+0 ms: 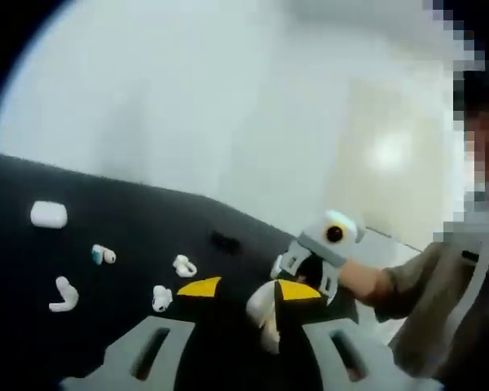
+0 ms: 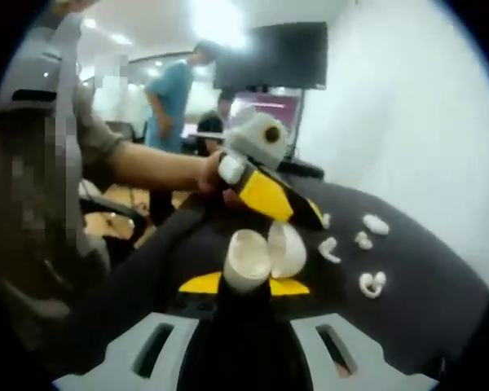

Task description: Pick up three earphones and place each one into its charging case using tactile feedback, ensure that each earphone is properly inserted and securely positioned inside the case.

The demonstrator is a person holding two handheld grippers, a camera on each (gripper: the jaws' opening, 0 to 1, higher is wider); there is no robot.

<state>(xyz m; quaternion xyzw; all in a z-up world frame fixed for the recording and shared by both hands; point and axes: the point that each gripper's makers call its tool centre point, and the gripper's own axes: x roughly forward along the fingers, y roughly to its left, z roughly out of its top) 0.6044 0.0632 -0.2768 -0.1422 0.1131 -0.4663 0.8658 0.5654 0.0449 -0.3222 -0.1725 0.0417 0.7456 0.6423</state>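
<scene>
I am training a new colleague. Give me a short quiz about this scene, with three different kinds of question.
1. True or false: the case raised above the table has its lid shut.
2. Which colour is the table? A white, B black, C green.
3. In the left gripper view, how many loose earphones lie on the table?

Key: 1 false, the lid is open; 2 B; 3 four.

Left tool [image 1: 243, 292] near open white case [image 1: 263, 314], right tool [image 1: 308, 265] beyond, earphones [image 1: 106, 256] scattered on black table [image 1: 147, 212]
</scene>
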